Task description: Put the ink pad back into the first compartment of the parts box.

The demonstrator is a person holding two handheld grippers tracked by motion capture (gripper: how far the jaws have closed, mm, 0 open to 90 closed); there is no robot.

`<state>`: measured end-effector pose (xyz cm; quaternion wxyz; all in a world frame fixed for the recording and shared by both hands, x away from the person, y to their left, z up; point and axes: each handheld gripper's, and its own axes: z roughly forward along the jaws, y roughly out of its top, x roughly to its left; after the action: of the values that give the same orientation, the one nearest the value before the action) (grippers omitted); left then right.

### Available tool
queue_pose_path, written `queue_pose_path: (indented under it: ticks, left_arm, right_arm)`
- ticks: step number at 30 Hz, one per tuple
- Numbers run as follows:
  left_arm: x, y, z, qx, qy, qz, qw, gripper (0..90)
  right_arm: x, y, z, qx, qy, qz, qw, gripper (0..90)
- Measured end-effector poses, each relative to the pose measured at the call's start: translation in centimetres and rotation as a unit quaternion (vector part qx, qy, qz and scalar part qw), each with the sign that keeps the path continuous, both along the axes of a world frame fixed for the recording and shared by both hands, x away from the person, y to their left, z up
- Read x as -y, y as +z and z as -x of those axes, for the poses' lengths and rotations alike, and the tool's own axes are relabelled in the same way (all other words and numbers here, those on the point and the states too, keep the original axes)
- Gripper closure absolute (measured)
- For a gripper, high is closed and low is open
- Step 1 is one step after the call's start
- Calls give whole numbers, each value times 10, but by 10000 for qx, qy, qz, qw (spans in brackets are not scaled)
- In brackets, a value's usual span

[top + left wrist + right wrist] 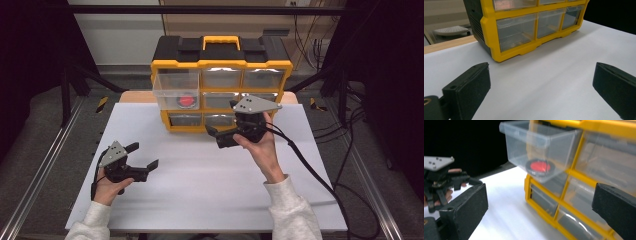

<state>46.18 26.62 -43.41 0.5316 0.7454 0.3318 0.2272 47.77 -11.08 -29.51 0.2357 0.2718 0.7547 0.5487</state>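
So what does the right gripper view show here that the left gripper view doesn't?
Right gripper view alone: the pulled-out clear drawer with the red-centred disc inside, and the left gripper farther off, in a hand. Left gripper view alone: the organizer's black side, a wooden edge, and a grey base behind. Both: the yellow organizer, white table, and open black jaws.

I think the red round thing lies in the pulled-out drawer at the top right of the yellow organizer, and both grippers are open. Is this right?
Not quite. The pulled-out drawer with the red round thing is at the top left of the yellow organizer, as the high view shows. The rest holds: the left gripper and right gripper are both open.
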Motion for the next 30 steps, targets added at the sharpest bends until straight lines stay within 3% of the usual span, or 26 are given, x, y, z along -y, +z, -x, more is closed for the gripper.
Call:
queue_pose_path:
  ticks: [19, 30]
  left_arm:
    - [1, -2, 0, -20, -6, -28, 10000, 11]
    - [3, -4, 0, -45, -15, -55, 10000, 11]
  right_arm:
    - [48, -78, 16, -291, -103, -219, 9993, 11]
    - [83, -119, 23, -509, -342, -319, 9976, 15]
